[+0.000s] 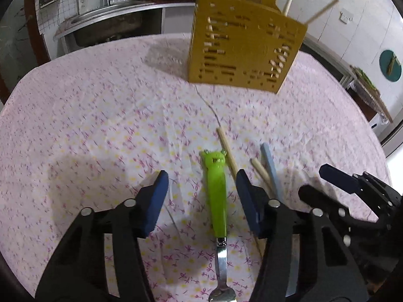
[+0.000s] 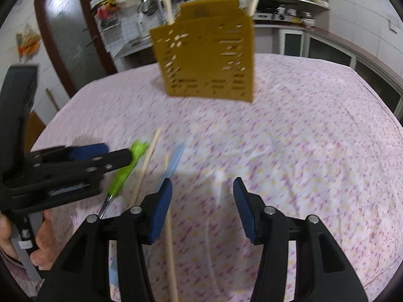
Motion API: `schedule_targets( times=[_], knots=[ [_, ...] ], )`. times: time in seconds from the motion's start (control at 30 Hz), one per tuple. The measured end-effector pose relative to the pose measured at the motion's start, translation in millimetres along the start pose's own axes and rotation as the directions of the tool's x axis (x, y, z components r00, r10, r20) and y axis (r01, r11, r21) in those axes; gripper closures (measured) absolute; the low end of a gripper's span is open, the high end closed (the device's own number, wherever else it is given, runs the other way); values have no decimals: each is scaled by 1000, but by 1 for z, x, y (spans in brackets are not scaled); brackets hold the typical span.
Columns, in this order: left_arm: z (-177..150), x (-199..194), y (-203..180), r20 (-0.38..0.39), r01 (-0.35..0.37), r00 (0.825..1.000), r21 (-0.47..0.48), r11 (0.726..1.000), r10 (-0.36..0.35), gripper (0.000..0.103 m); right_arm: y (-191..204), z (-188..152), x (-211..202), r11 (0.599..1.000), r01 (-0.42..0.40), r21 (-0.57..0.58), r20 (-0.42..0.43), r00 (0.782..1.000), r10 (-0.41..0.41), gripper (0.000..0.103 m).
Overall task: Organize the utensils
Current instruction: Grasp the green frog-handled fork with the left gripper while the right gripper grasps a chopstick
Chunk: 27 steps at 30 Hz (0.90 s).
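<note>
The left gripper [image 1: 201,196] is hanging wide open over the frog-handled green spoon [image 1: 216,191], one blue pad on each side of the handle and neither touching it. To take it cleanly, it is probably best to lower straight down and close across the thick middle of the handle, keeping clear of the chopstick [image 1: 228,153] lying just beside it. The right gripper [image 2: 202,209] is also open and holding nothing, hovering near a second chopstick [image 2: 170,226] and a pale blue stick [image 2: 173,163]. The yellow utensil holder [image 1: 244,42] is standing farther back on the cloth-covered desk [image 1: 88,125], already holding some chopsticks.
</note>
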<state>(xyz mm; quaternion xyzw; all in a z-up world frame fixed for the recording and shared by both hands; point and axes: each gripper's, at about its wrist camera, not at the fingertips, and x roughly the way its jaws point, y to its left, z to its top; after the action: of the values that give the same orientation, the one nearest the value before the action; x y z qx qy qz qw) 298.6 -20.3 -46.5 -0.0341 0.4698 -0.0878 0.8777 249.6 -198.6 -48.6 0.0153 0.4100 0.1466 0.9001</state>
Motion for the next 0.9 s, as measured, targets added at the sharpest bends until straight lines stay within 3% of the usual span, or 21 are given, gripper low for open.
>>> schedule_targets(
  times=[0.07, 0.4, 0.63, 0.73, 0.9],
  knots=[
    [-2, 7, -3, -16, -14, 1000, 2, 1000, 14, 58, 6, -4, 2, 1000, -1, -14, -11, 1000, 1, 56],
    [0, 8, -9, -28, -12, 1000, 19, 1000, 13, 61, 19, -10, 12, 997, 17, -72, -65, 998, -22, 65],
    [2, 12, -12, -47, -28, 998, 32, 999, 29, 62, 9, 4, 8, 998, 49, -36, -77, 996, -51, 92],
    [6, 16, -17, -63, -51, 997, 46, 998, 53, 63, 0, 9, 10, 997, 73, -18, -104, 992, -75, 93],
    [12, 21, -21, -100, -68, 992, 57, 996, 74, 65, -9, 13, 19, 999, 34, -10, -144, 989, -35, 93]
  ],
)
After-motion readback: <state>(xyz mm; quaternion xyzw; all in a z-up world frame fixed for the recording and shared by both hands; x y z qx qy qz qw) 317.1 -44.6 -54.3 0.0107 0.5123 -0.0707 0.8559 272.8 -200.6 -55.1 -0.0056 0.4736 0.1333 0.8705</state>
